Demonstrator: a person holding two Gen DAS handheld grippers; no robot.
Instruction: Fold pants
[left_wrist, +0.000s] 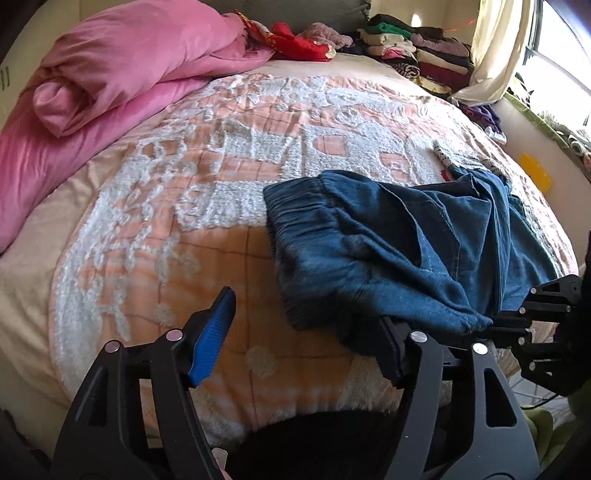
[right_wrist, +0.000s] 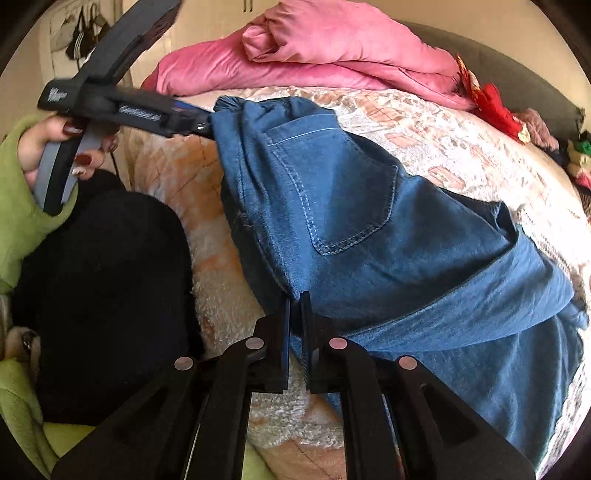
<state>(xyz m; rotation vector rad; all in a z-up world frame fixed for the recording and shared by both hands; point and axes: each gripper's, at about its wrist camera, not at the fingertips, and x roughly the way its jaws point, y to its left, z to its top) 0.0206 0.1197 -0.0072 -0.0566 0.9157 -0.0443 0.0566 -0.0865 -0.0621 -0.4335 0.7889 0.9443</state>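
My right gripper (right_wrist: 295, 332) pinches the pants (right_wrist: 351, 206) edge, left gripper (left_wrist: 299, 332) spread wide beside them to regrip.

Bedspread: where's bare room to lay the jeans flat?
Bare bedspread stretches between the pink duvet and the jeans, down to the near edge. Crowded: clothes pile at the far corner.

sunlit window (left_wrist: 561, 55) beside bed (left_wrist: 221, 155), cream curtain (left_wrist: 495, 48), pale wall (right_wrist: 207, 29)
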